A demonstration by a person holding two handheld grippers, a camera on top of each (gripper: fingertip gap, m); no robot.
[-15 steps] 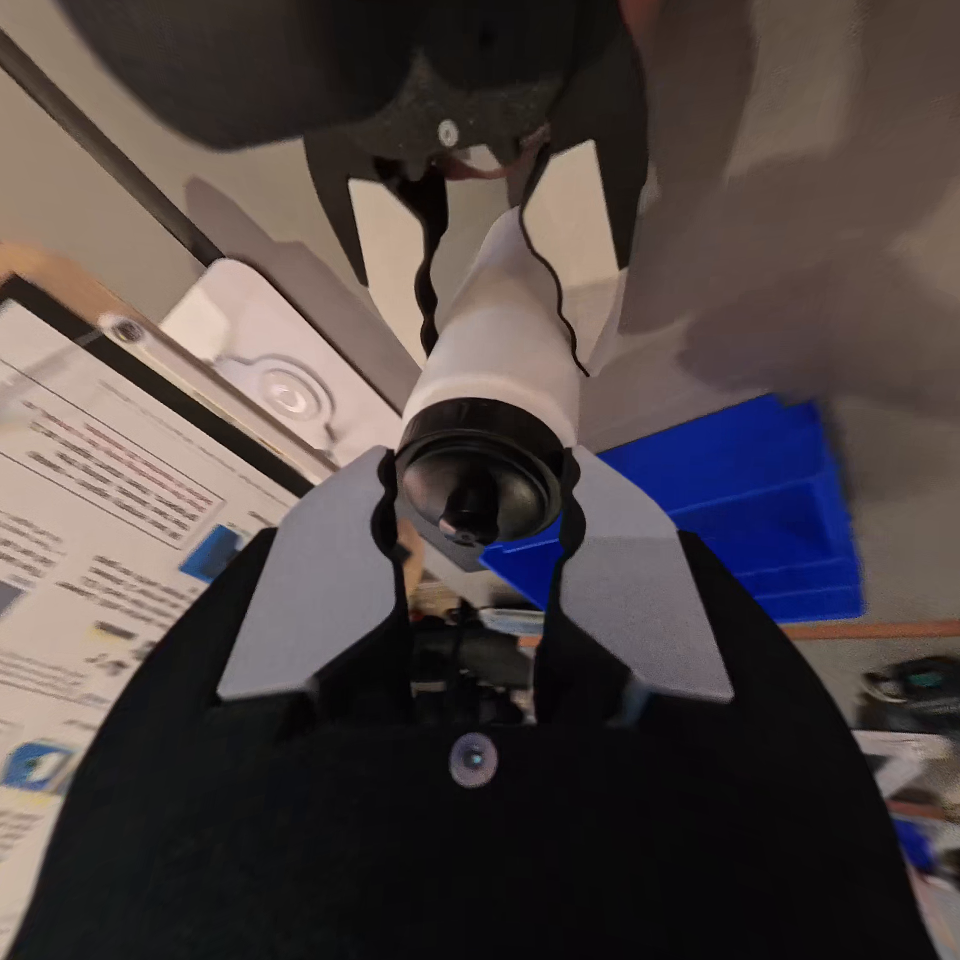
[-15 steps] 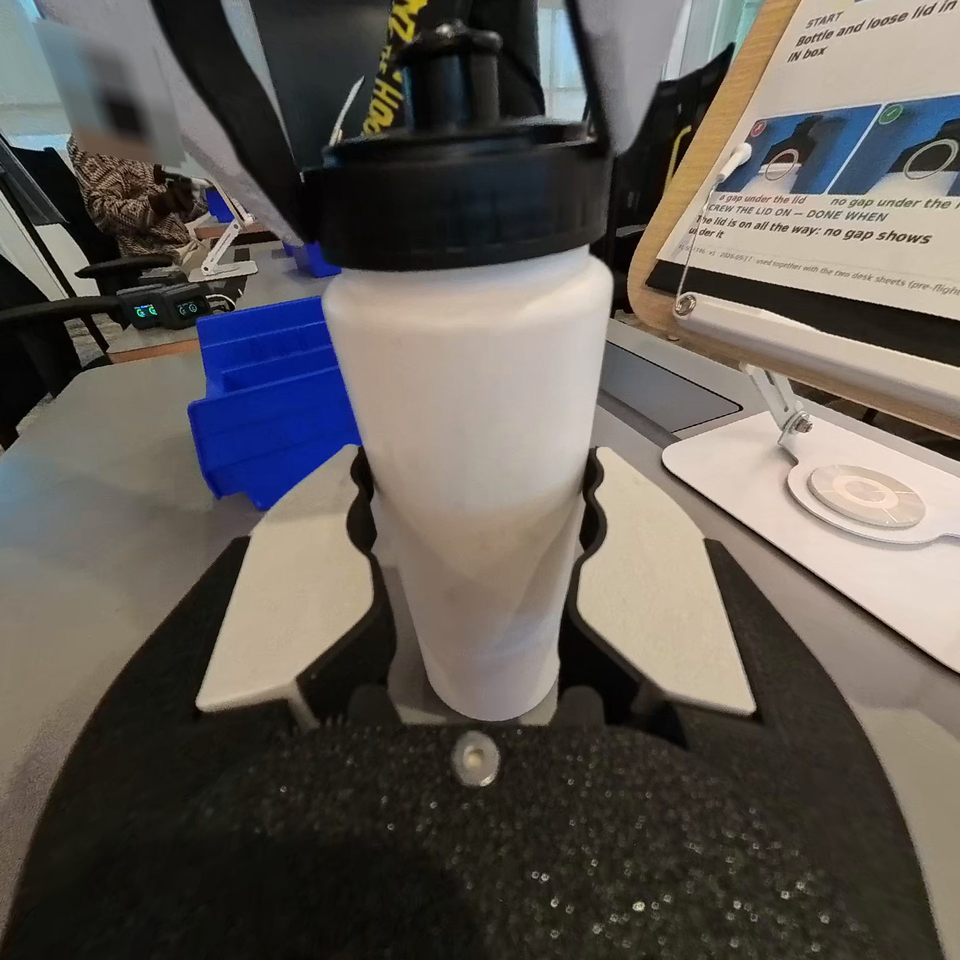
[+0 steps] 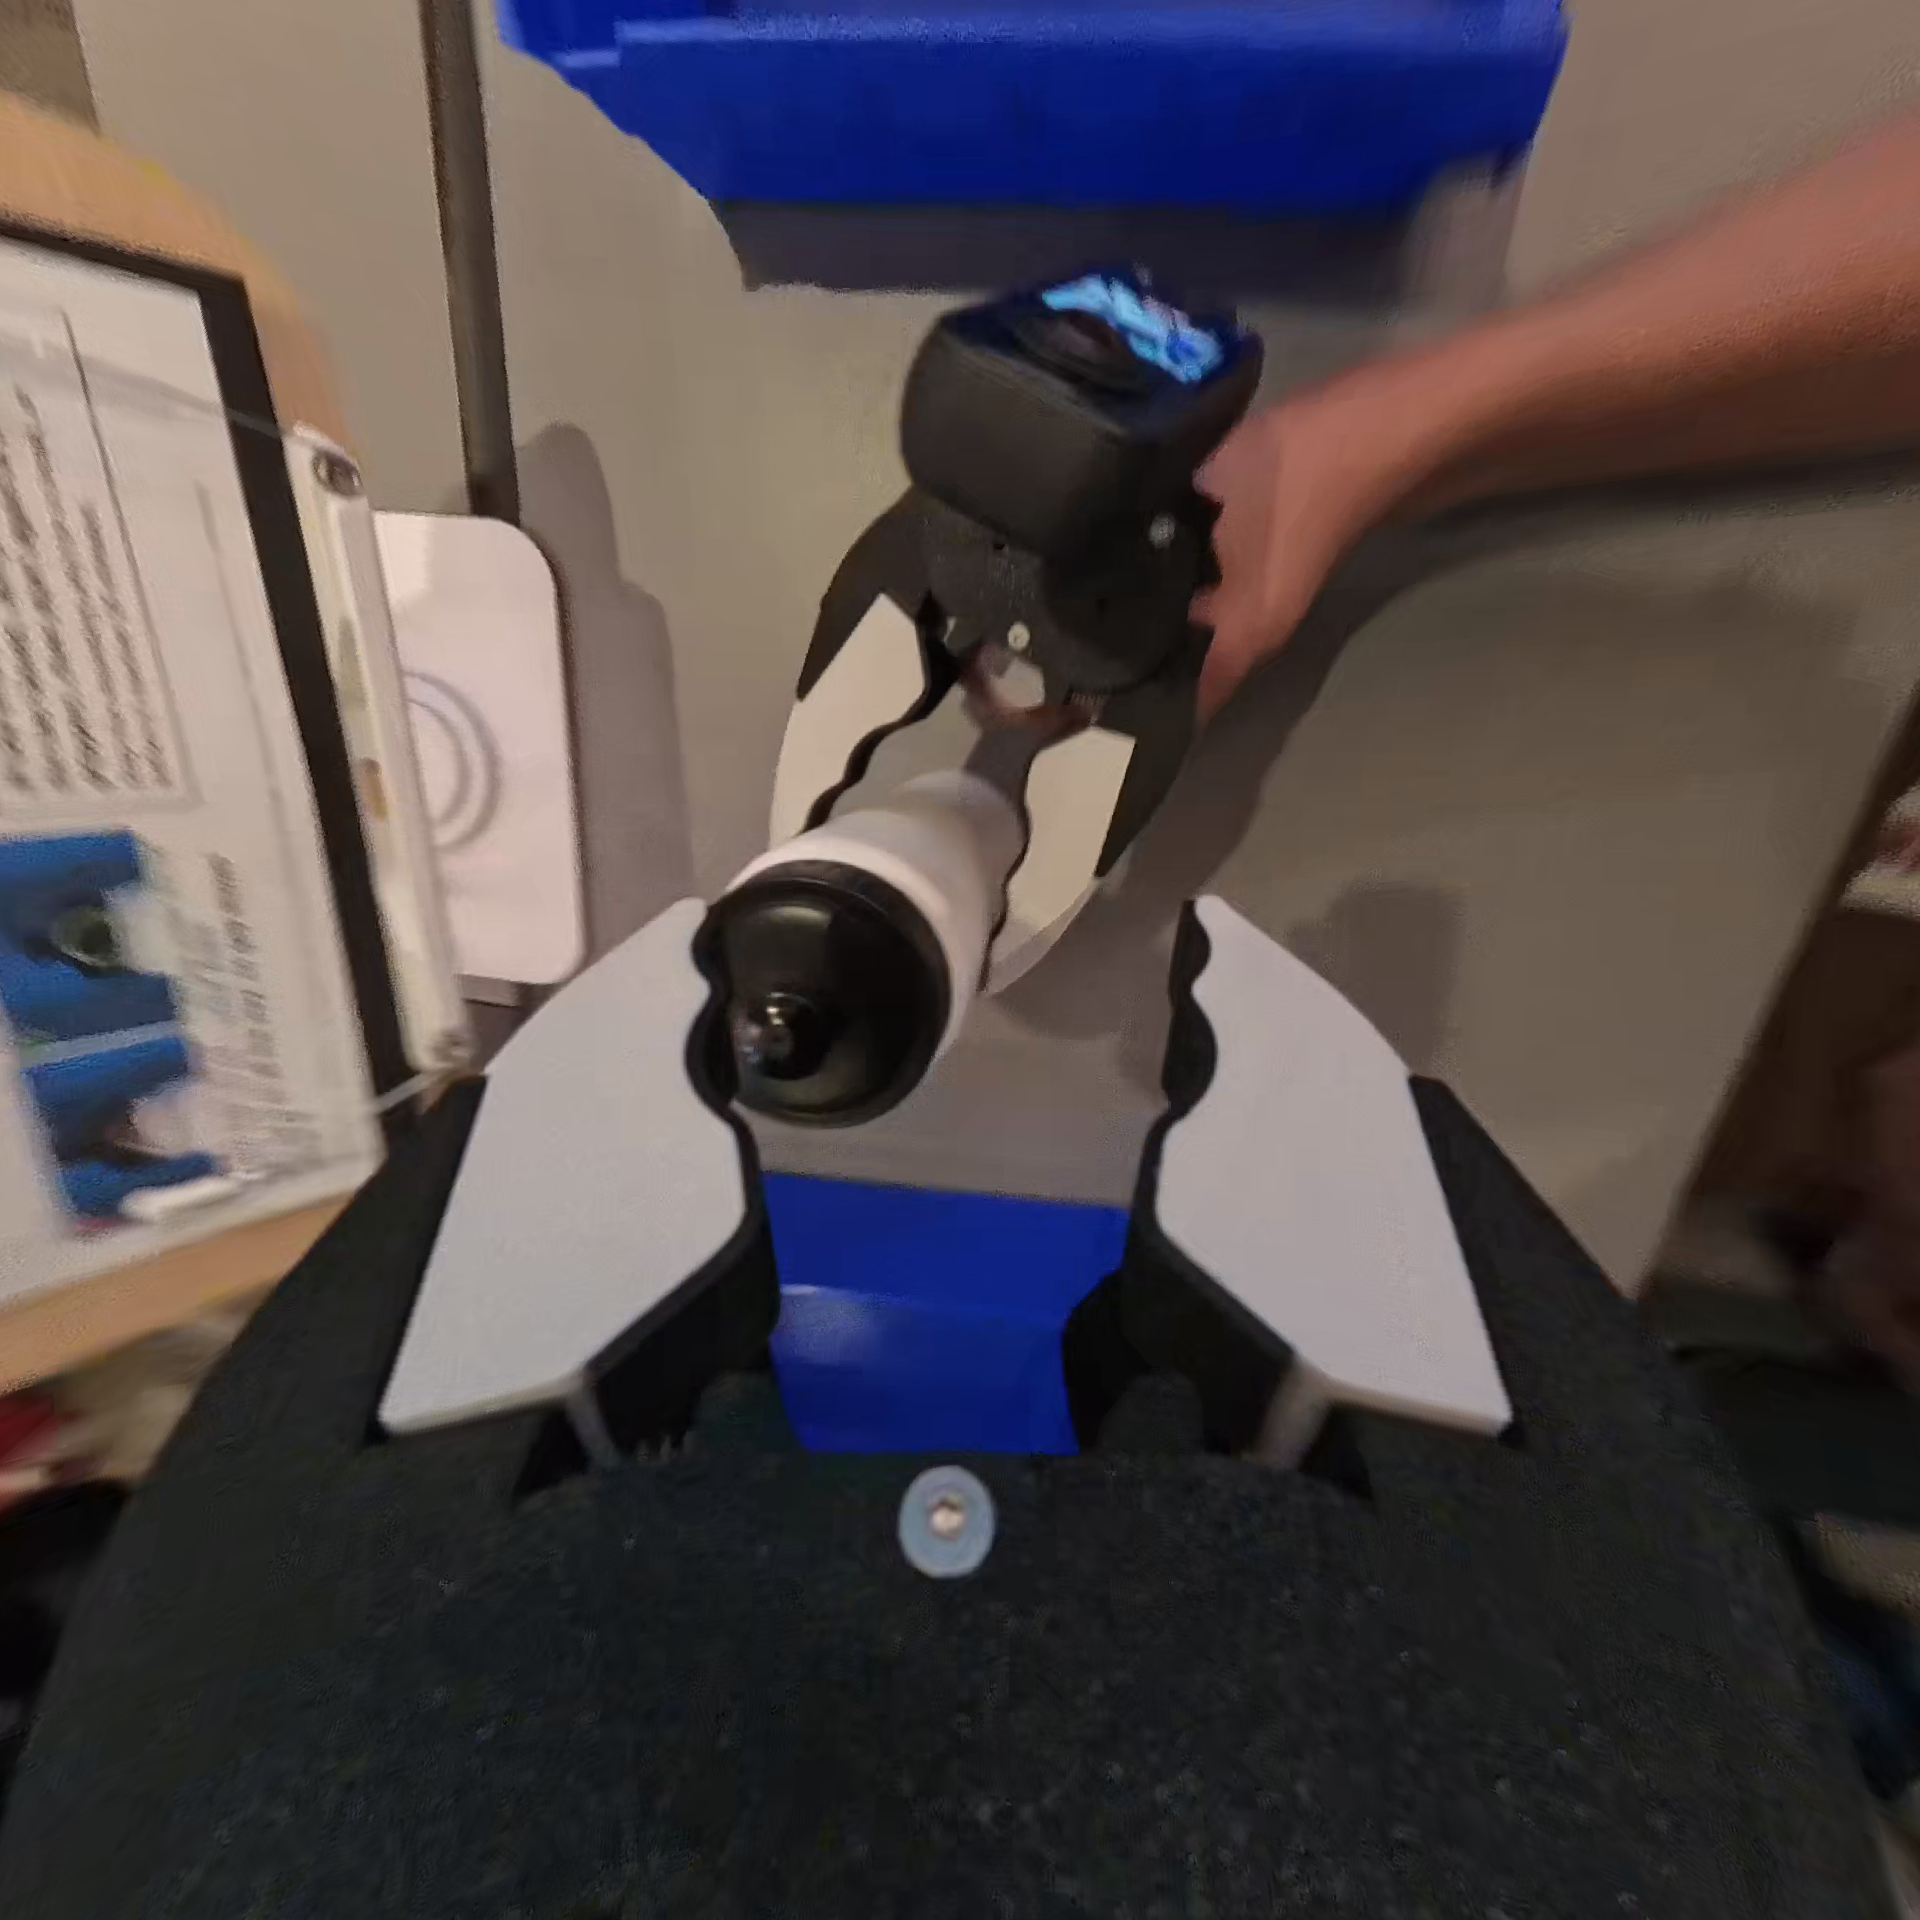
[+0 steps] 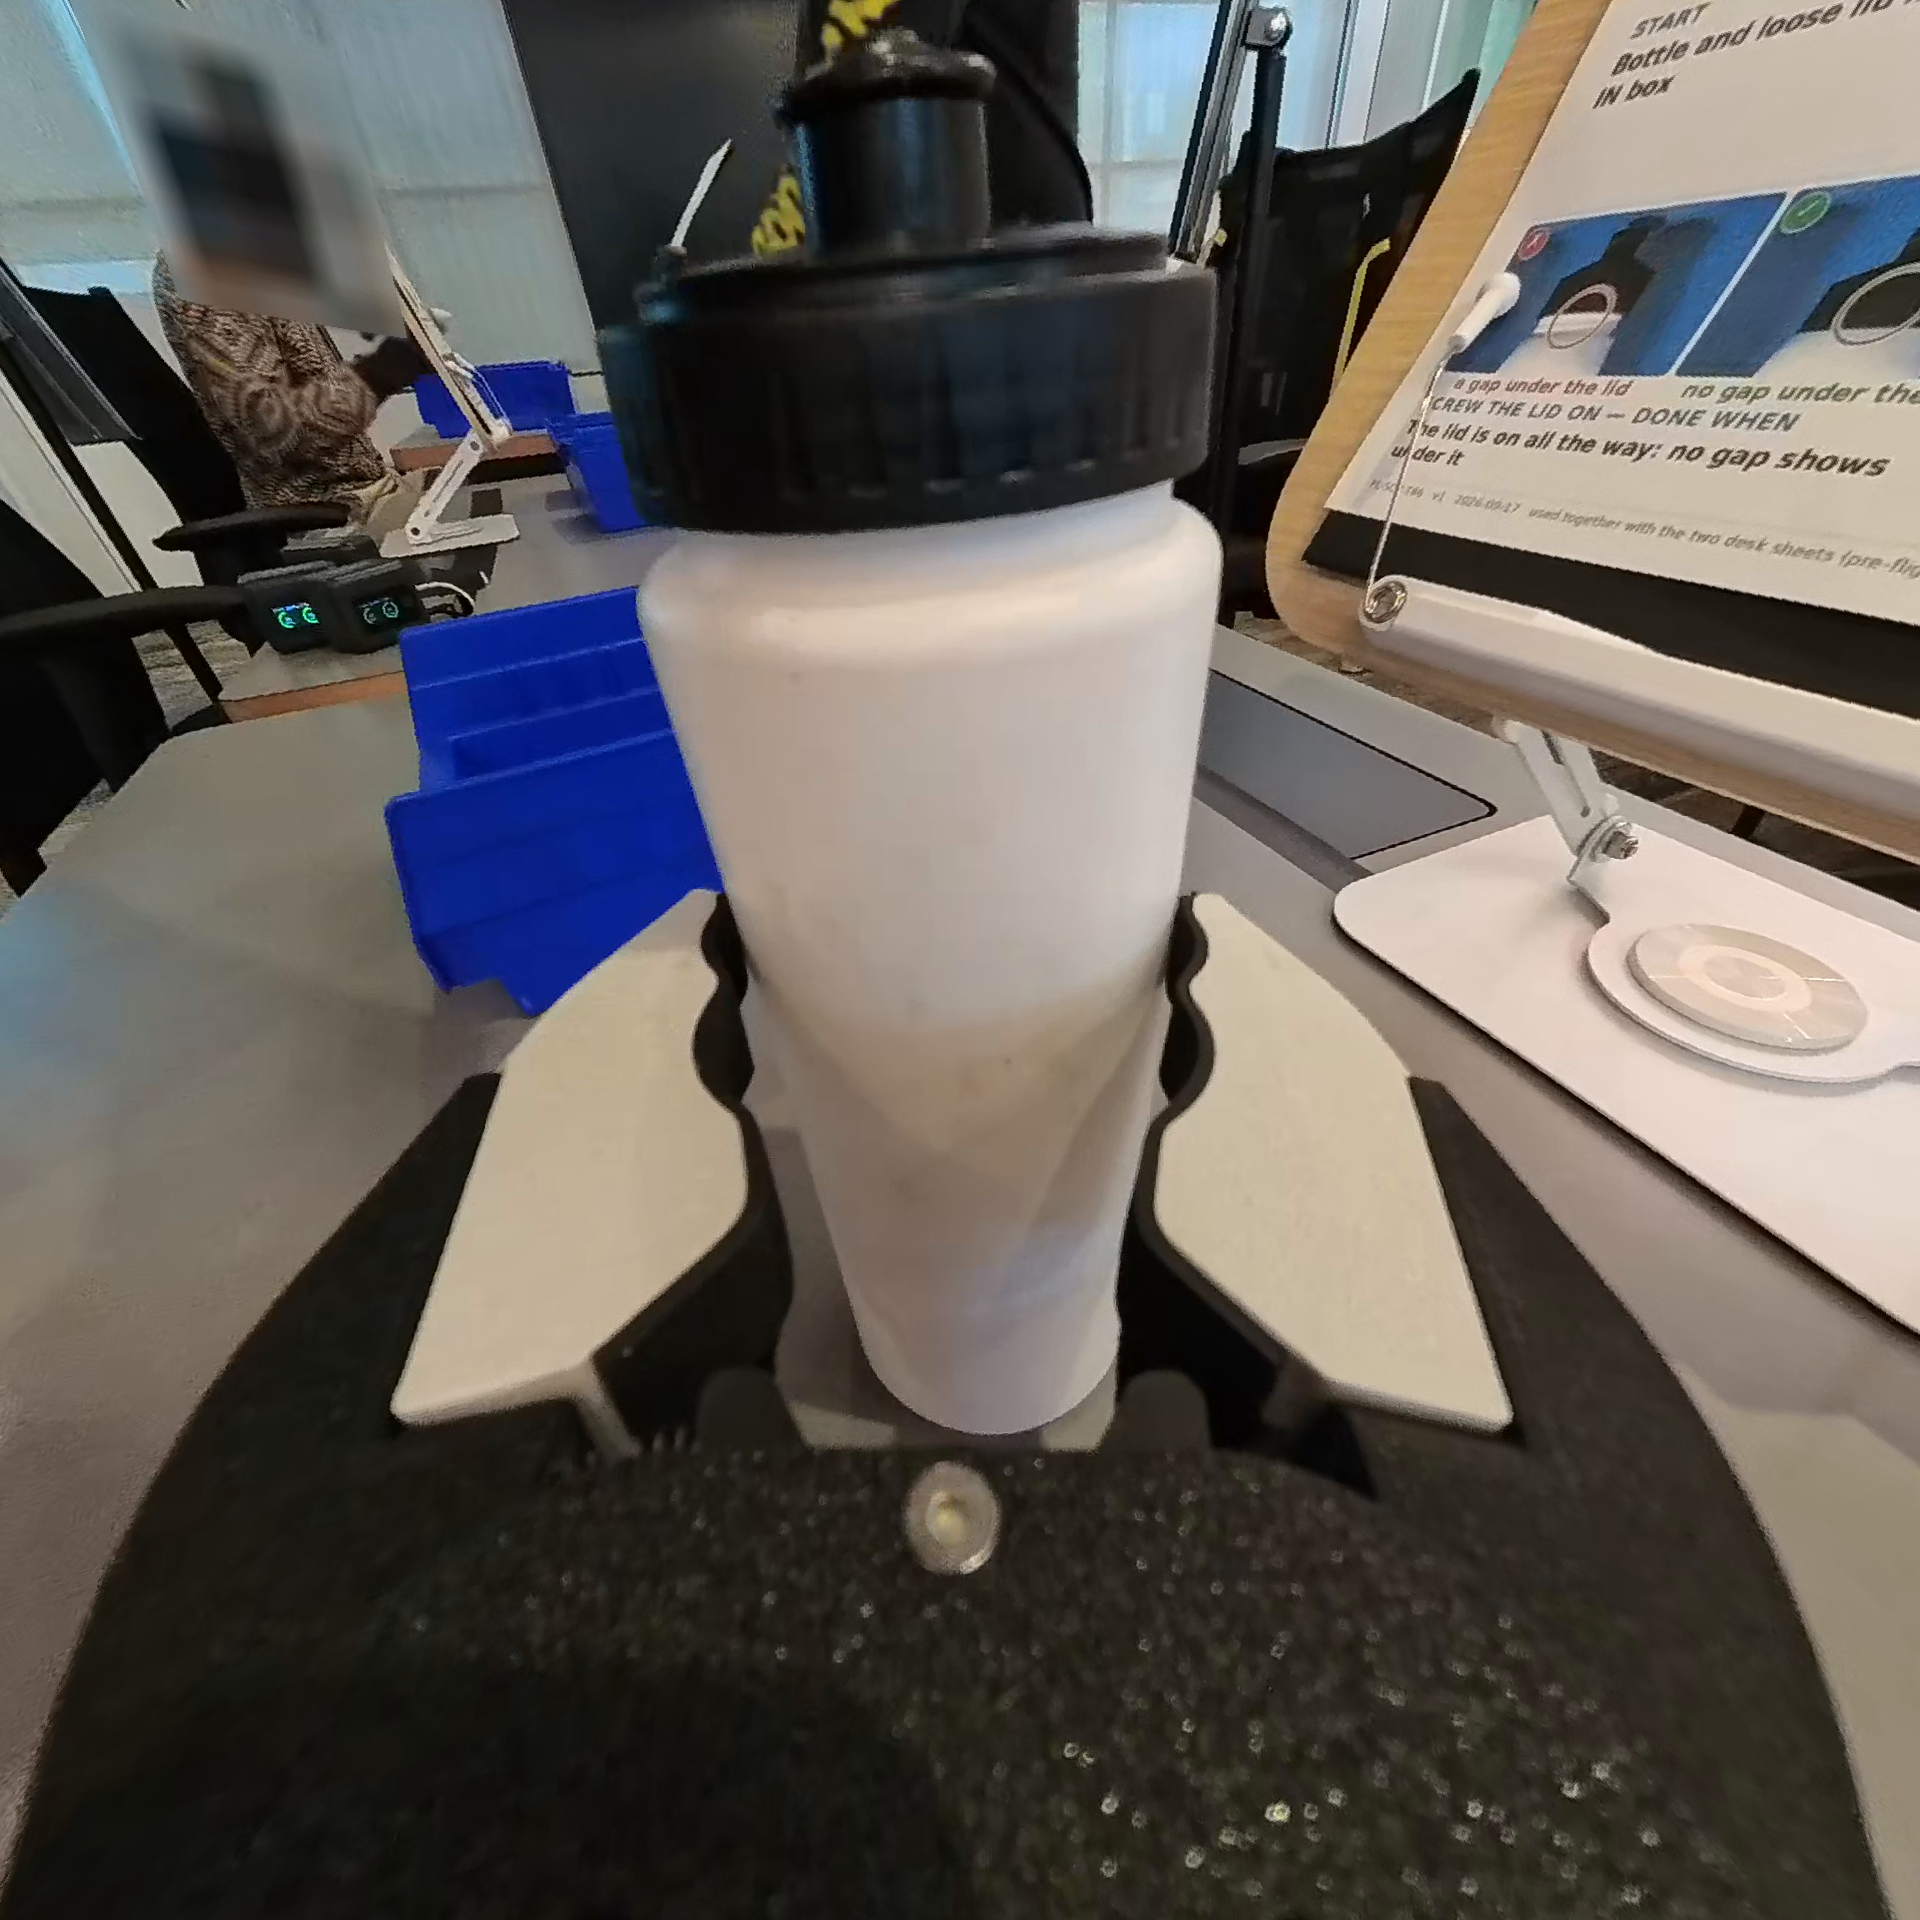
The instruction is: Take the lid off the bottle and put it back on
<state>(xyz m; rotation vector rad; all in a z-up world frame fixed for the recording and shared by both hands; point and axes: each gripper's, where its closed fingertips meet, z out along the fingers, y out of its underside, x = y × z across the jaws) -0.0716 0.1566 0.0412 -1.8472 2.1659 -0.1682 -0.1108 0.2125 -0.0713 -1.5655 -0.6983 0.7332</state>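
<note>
A white bottle (image 4: 935,831) with a black ribbed lid (image 4: 914,384) on its neck stands upright in the right wrist view. My right gripper (image 4: 956,935) is shut on the bottle's lower body, with both pads pressed against it. In the left wrist view the lid (image 3: 821,1008) faces the camera, with the bottle (image 3: 914,831) behind it. My left gripper (image 3: 945,935) is open wide. Its left finger (image 3: 623,1091) is beside the lid, and its right finger (image 3: 1299,1122) stands well clear of it.
A blue bin (image 4: 540,790) sits on the grey table left of the bottle and also shows in the left wrist view (image 3: 1039,104). An instruction board (image 4: 1662,364) on a white stand base (image 4: 1558,1091) is at the right. A person's hand (image 3: 1351,499) holds the right gripper.
My left gripper was closed on the lid and has now opened and let it go. The left view has swung round. The lid stays on the bottle, still held by the right gripper.
</note>
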